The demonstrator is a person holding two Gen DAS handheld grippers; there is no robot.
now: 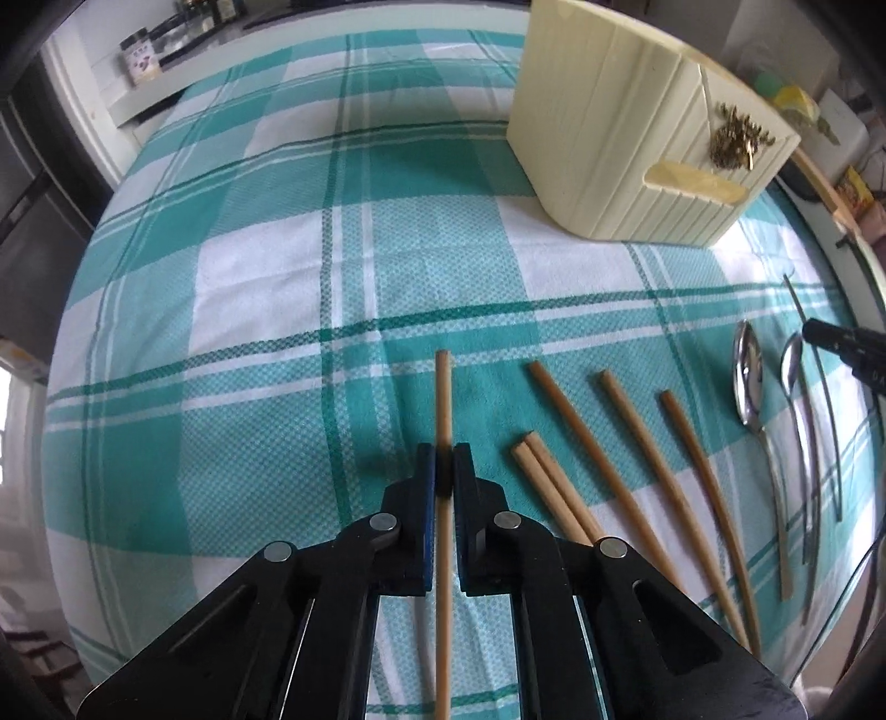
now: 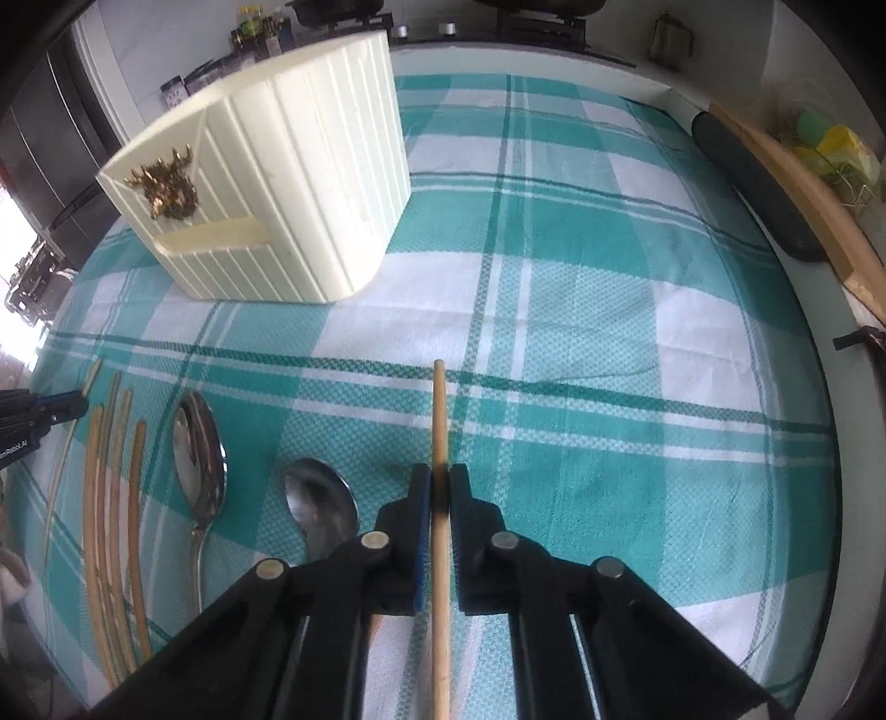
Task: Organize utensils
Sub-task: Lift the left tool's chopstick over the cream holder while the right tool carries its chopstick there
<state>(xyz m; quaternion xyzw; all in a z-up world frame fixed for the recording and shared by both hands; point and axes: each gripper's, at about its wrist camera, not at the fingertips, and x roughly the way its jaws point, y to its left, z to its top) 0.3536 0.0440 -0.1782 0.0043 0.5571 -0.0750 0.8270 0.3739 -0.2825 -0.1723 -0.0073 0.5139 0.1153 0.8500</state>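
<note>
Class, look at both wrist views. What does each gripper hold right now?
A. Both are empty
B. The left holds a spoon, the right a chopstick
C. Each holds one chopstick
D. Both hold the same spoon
C: the left gripper is shut on a chopstick, the right gripper on another chopstick, while the two spoons lie on the cloth.

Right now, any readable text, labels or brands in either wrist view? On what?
"...nsRobot.AI", start cut off by the frame edge: on the left hand-held gripper as seen in the right wrist view.
Jar label on the counter ledge: too blurred to read.
Bottles and packets behind the cream utensil holder: too small to read.
Yellow packet at the table edge: unreadable.
</note>
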